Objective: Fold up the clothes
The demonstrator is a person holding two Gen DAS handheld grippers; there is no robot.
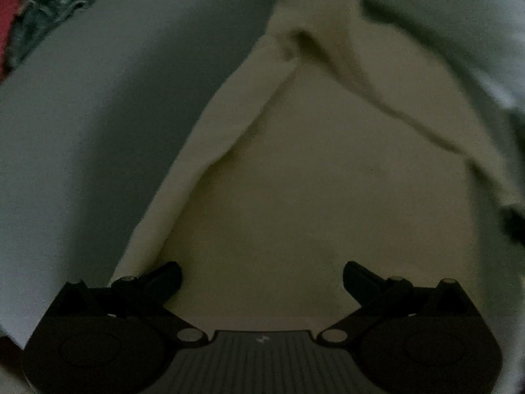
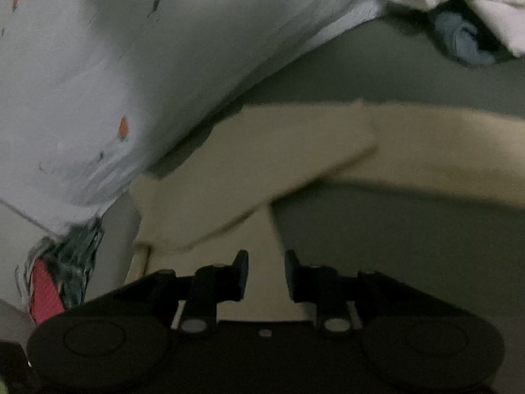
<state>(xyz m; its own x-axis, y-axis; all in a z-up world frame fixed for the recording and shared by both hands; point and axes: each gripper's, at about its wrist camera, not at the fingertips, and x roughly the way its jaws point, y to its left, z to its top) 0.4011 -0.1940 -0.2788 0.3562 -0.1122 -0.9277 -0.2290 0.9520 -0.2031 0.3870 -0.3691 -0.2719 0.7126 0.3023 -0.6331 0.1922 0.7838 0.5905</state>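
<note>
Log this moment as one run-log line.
task: fold clothes | left hand-held gripper: open over cream garment | right hand-held gripper: narrow gap, cream fabric between fingers, grip unclear | surface: grey

Left gripper (image 1: pixel 262 277): matte black body, two angular black fingers (image 1: pixel 164 277) on linkage arms, round silver pivot screws at the joints, a domed circular housing on each side, and a grey ribbed centre plate with a small pale mark, too blurred to read. Right gripper (image 2: pixel 266 271): same black build, flat black finger pads (image 2: pixel 242 271), silver pivot screws, one small pale dot on the centre plate, and round side housings with faint ring outlines. Both views are dim.
</note>
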